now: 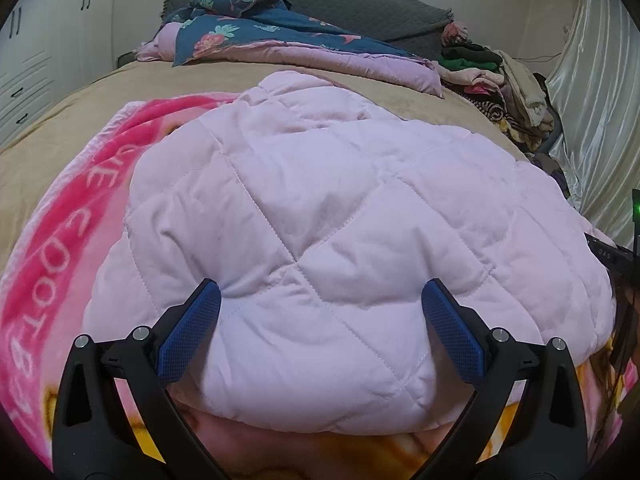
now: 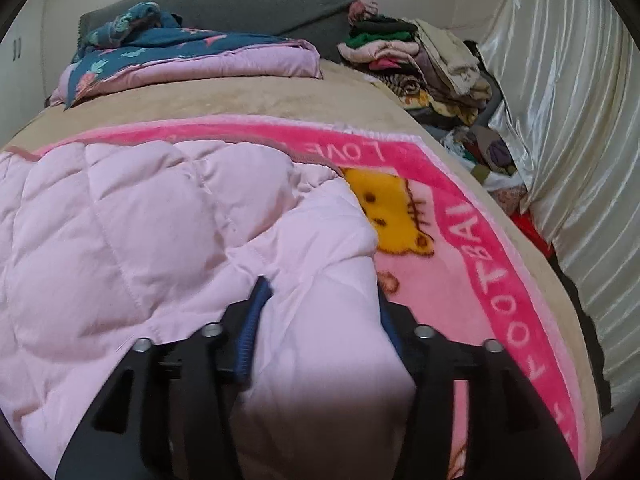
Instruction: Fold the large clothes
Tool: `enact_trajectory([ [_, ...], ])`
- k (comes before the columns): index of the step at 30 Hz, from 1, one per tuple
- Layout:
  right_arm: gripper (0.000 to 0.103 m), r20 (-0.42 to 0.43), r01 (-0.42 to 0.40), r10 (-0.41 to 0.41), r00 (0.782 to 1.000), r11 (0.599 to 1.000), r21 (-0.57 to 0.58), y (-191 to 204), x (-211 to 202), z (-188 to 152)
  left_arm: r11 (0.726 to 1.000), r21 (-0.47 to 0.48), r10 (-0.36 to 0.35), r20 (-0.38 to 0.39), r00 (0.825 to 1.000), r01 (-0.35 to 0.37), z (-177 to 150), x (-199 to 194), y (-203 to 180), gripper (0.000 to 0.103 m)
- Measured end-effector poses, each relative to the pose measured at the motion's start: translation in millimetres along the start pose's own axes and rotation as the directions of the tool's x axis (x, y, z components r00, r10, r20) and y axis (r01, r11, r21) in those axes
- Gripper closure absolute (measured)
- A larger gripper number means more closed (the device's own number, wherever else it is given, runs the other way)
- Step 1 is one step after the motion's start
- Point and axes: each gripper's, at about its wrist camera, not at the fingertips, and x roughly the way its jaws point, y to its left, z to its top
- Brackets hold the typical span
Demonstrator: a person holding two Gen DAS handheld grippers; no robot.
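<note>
A pale pink quilted garment (image 1: 320, 208) lies bunched on a pink cartoon blanket (image 1: 52, 264) on the bed. My left gripper (image 1: 322, 304) is open, its blue fingers (image 1: 192, 332) pressed onto the quilted cloth on either side of a puffed part. In the right wrist view the same quilted garment (image 2: 140, 232) fills the left. My right gripper (image 2: 320, 312) has a thick fold of it between its fingers (image 2: 250, 340), near the garment's right edge. The right-hand finger is mostly hidden by the cloth.
The pink blanket (image 2: 492, 264) with a yellow bear lies over a tan bedspread (image 2: 280, 96). A folded blue floral and pink quilt (image 2: 180, 60) sits by the grey headboard. A pile of clothes (image 2: 420, 60) stands far right. A shiny curtain (image 2: 560, 120) hangs on the right.
</note>
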Motion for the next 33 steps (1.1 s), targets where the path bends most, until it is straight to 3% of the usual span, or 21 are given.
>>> enact_trajectory([
  [3,0.007,0.077,-0.015,0.01,0.997,0.997,0.07,-20,-24,2,1.0,-0.003,-0.006,-0.008,1.0,0.006,1,-2,0,0.008],
  [5,0.006,0.121,-0.028,0.015,0.993,0.995,0.1,-33,-45,2,1.0,-0.009,-0.009,-0.011,1.0,0.009,3,-4,1,0.008],
  [10,0.004,0.202,-0.194,0.165,0.965,0.972,0.134,-55,-107,-17,0.999,-0.03,-0.011,-0.01,1.0,0.01,5,-19,5,0.008],
  [16,0.004,0.112,-0.303,0.29,0.951,0.943,0.134,-42,-136,-69,0.997,-0.078,0.01,0.024,1.0,-0.008,-1,-52,21,0.008],
  [21,0.004,0.037,-0.375,0.382,0.923,0.879,0.295,-34,-121,-108,0.98,-0.201,-0.003,-0.005,1.0,0.002,-19,-62,49,0.008],
  [25,0.004,0.018,-0.398,0.43,0.903,0.819,0.413,-32,-104,-122,0.926,-0.372,-0.074,-0.015,0.997,0.063,-31,-56,76,0.008],
  [31,0.004,0.014,-0.415,0.485,0.874,0.734,0.538,-33,-64,-119,0.786,-0.585,-0.272,-0.036,0.962,0.201,-53,-11,101,0.008],
  [33,0.004,0.033,-0.437,0.508,0.861,0.703,0.561,-31,-50,-115,0.772,-0.599,-0.28,-0.018,0.96,0.214,-53,-4,103,0.008],
])
